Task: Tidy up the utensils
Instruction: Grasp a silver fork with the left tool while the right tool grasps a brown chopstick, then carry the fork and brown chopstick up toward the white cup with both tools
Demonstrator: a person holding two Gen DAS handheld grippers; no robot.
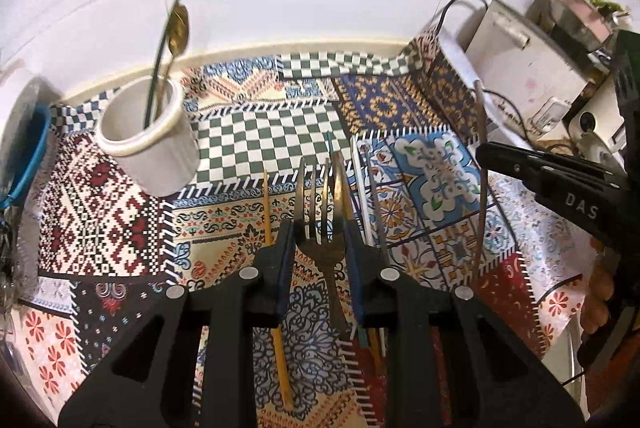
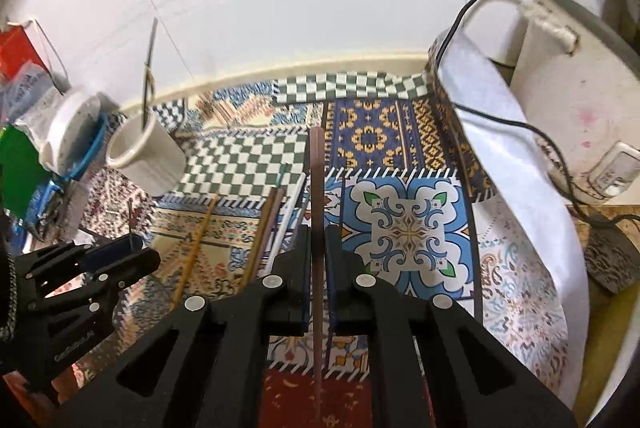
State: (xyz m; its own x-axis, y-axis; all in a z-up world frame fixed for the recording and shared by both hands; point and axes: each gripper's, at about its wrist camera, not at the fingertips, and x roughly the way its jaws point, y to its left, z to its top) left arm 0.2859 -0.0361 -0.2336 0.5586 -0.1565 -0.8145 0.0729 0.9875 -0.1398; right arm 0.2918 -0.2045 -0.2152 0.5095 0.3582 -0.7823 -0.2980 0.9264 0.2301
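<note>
A white cup (image 1: 150,132) stands at the back left of the patterned cloth and holds a gold spoon (image 1: 179,28) and a dark stick (image 1: 170,28); it also shows in the right wrist view (image 2: 146,158). My left gripper (image 1: 320,240) is shut on a gold fork (image 1: 320,212), tines pointing away. My right gripper (image 2: 318,244) is shut on a brown chopstick (image 2: 316,188) held above the cloth; it shows in the left wrist view (image 1: 482,148). Several chopsticks (image 2: 264,232) lie on the cloth between the grippers.
A white appliance (image 2: 560,76) with a black cable (image 2: 540,132) stands at the right. A white jar (image 2: 68,132) and blue item sit left of the cup. A white wall runs behind.
</note>
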